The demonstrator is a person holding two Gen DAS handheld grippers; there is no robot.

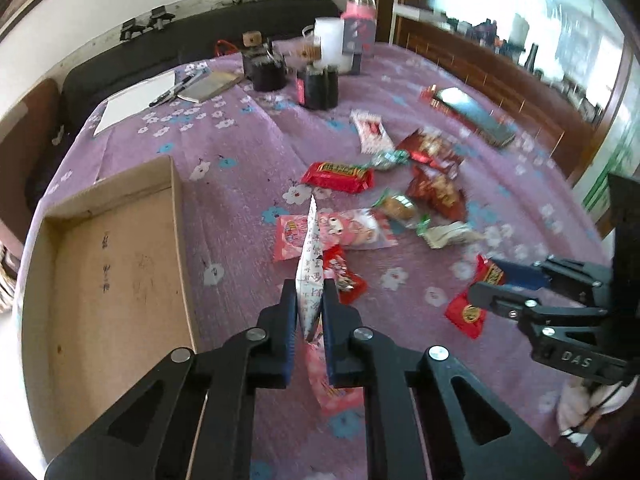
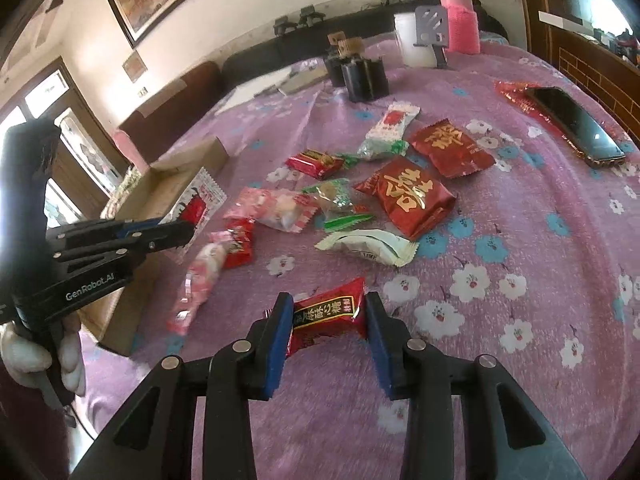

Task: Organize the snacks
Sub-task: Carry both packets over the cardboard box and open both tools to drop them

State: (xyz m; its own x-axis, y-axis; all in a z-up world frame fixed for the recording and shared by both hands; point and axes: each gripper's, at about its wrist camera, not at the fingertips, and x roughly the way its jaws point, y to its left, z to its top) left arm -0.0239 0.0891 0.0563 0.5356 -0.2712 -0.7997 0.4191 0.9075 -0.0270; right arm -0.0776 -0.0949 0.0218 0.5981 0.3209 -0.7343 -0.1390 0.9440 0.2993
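My left gripper (image 1: pixel 309 300) is shut on a white snack packet (image 1: pixel 310 264) with red print, held edge-on above the cloth, right of the cardboard box (image 1: pixel 116 280). It also shows in the right wrist view (image 2: pixel 176 234) with the packet (image 2: pixel 200 196) over the box (image 2: pixel 160 188). My right gripper (image 2: pixel 326 320) has its jaws around a red candy packet (image 2: pixel 330 316) lying on the cloth; the pads touch its ends. It shows in the left wrist view (image 1: pixel 486 284) at that red packet (image 1: pixel 468 312). Several more snacks (image 2: pixel 404 196) lie scattered mid-table.
The table has a purple flowered cloth (image 2: pixel 520 240). A phone (image 2: pixel 576 124) lies far right. Black holders (image 2: pixel 366 78), a white cup (image 2: pixel 412 40) and a pink bottle (image 2: pixel 460 20) stand at the back. Paper and pens (image 1: pixel 160 92) lie back left.
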